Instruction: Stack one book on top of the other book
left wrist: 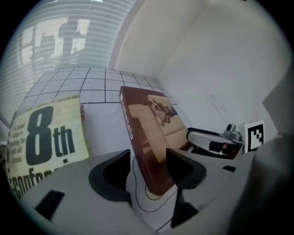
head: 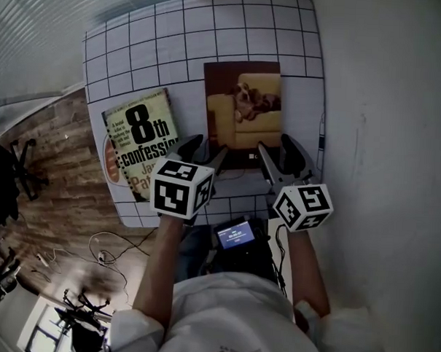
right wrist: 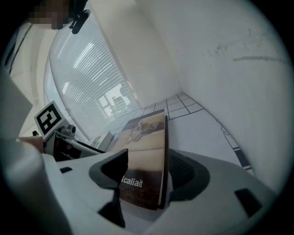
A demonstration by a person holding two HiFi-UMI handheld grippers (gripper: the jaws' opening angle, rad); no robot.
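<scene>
A brown book with a dog on a sofa lies flat on the gridded white table. To its left lies the cream "8th Confession" book, angled and apart from it. My left gripper is at the brown book's near left corner, my right gripper at its near right corner. In the left gripper view the brown book runs between the wide jaws of the left gripper, with a gap on the left side. In the right gripper view the book lies between the spread jaws of the right gripper.
A white wall runs close along the table's right side. A small device with a lit screen sits at the person's chest. Wooden floor with cables lies below the table's left edge. The "8th Confession" book overhangs the near edge.
</scene>
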